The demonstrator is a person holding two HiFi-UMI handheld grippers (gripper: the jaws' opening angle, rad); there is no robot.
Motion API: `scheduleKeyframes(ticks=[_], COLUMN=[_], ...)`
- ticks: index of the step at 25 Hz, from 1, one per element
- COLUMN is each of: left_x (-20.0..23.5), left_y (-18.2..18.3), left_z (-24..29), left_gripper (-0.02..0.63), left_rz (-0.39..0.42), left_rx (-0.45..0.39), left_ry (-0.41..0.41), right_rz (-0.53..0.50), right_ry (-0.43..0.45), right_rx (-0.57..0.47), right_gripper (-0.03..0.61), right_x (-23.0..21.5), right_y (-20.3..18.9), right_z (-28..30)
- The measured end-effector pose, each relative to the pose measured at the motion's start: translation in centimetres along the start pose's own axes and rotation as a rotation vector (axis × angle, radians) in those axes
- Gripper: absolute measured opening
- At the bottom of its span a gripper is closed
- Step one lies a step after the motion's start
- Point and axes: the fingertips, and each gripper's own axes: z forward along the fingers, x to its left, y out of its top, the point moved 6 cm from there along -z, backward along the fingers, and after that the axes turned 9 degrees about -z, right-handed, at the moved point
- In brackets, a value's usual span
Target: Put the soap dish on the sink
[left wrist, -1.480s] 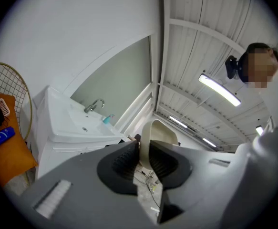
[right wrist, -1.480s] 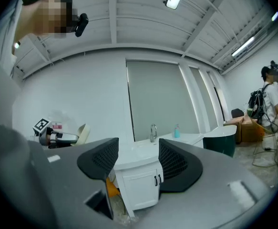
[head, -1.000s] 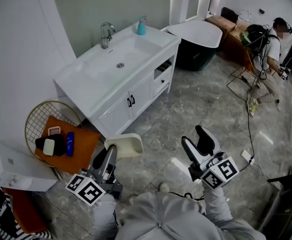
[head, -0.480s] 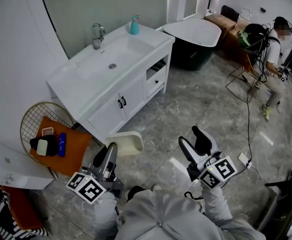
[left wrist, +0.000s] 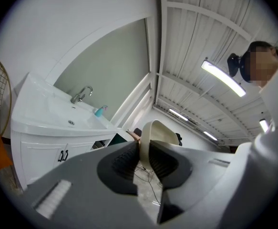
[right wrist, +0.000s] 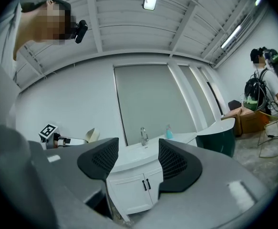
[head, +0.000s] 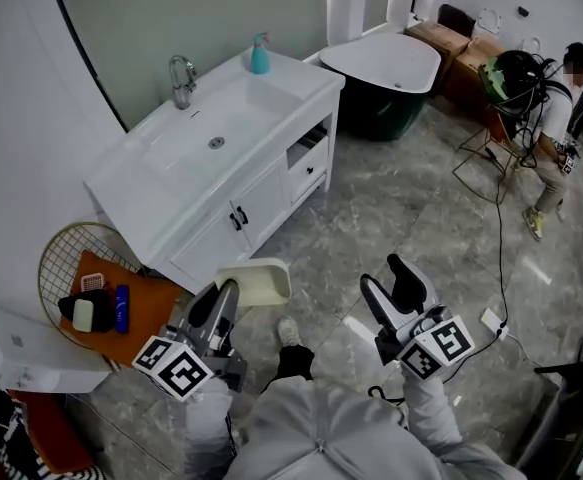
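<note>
The cream soap dish [head: 255, 281] hangs above the floor, just in front of the vanity, with my left gripper [head: 226, 294] shut on its rim. In the left gripper view the soap dish [left wrist: 159, 134] stands on edge between the jaws of the left gripper [left wrist: 144, 160]. The white sink [head: 166, 163] has a chrome tap [head: 181, 78] and a teal soap bottle [head: 259, 56] at its back. My right gripper [head: 392, 288] is open and holds nothing, to the right over the floor. The right gripper view frames the sink [right wrist: 139, 155] between the open jaws of the right gripper [right wrist: 138, 162].
A wire basket [head: 59, 264] with an orange cloth [head: 141, 310] and small items stands left of the vanity. A dark bathtub [head: 386, 78] sits at the back. A person [head: 556, 108] stands far right by cables and boxes. My shoe [head: 289, 332] shows on the marble floor.
The view has closed in on the vanity: the sink now lies further left and lower in the frame. My foot has stepped forward. Both grippers keep their pose and the dish stays held.
</note>
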Motion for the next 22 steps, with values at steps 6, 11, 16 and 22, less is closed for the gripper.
scheduleKeyframes(ticks=[6,11,16,22], left_x=[3.4,7.0,10.3,13.7], left_y=[2.9,6.9,10.0,12.5], left_z=[6.2,11.4,16.2,20.8], left_gripper=[0.115,0.115,0.115,0.115], left_rz=[-0.002,-0.002,0.002,-0.002], left_rx=[0.032,0.048,0.076,0.091], left_ry=[-0.023,-0.034,-0.047,-0.077], right_rz=[-0.001,0.003,0.009,-0.004], right_ry=[-0.033,-0.053,-0.075,-0.094], right_rx=[0.009,0.017,0.005,-0.009], right_gripper=[0.264,0.264,0.264,0.264], right_x=[-3.3,-5.6,-7.5,-8.7], right_y=[-0.5,-0.4,-0.2,0.1], right_z=[5.9,12.4,18.3,23.9])
